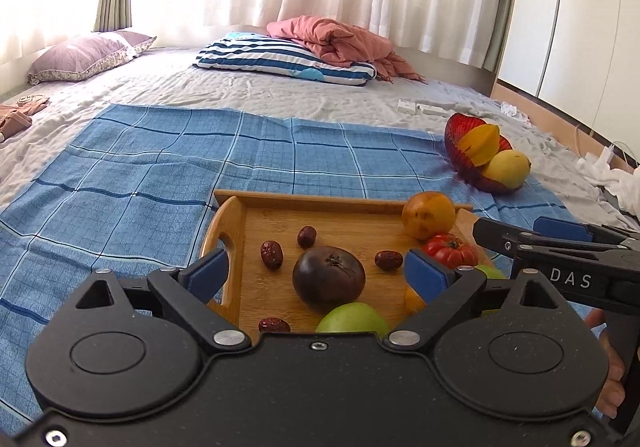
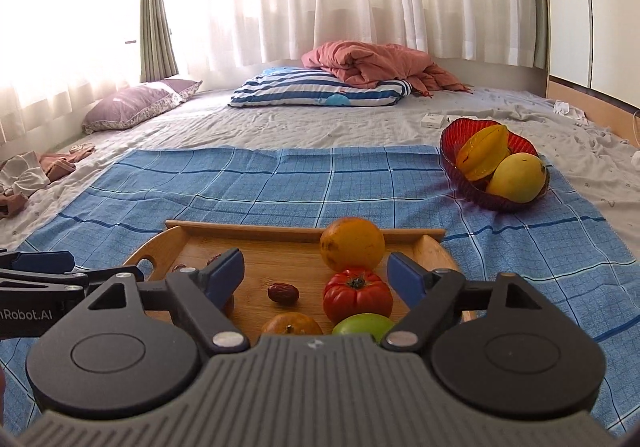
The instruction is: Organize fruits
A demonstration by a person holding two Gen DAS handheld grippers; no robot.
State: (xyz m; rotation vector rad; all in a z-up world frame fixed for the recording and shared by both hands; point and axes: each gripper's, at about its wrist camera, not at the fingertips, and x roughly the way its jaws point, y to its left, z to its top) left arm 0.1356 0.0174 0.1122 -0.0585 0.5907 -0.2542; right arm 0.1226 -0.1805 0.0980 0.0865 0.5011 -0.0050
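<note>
A wooden tray [image 1: 256, 207] [image 2: 280, 235] lies on a blue checked cloth. It holds a dark purple tomato [image 1: 328, 279], an orange [image 1: 428, 215] [image 2: 352, 243], a red tomato [image 1: 452, 249] [image 2: 358, 295], a green fruit [image 1: 352, 319] [image 2: 364, 325], a small orange fruit [image 2: 292, 325] and several red dates [image 1: 272, 254] [image 2: 283, 293]. My left gripper [image 1: 316, 275] is open and empty, with the purple tomato between its fingers. My right gripper [image 2: 316, 275] is open and empty, just above the red tomato; it also shows in the left wrist view [image 1: 560, 243].
A red glass bowl [image 1: 460, 155] [image 2: 460, 171] with a starfruit [image 2: 480, 155] and a mango [image 2: 518, 177] stands at the cloth's far right. Pillows [image 2: 320, 91], a pink blanket [image 2: 372, 63] and small white boxes [image 2: 434, 121] lie farther back on the bed.
</note>
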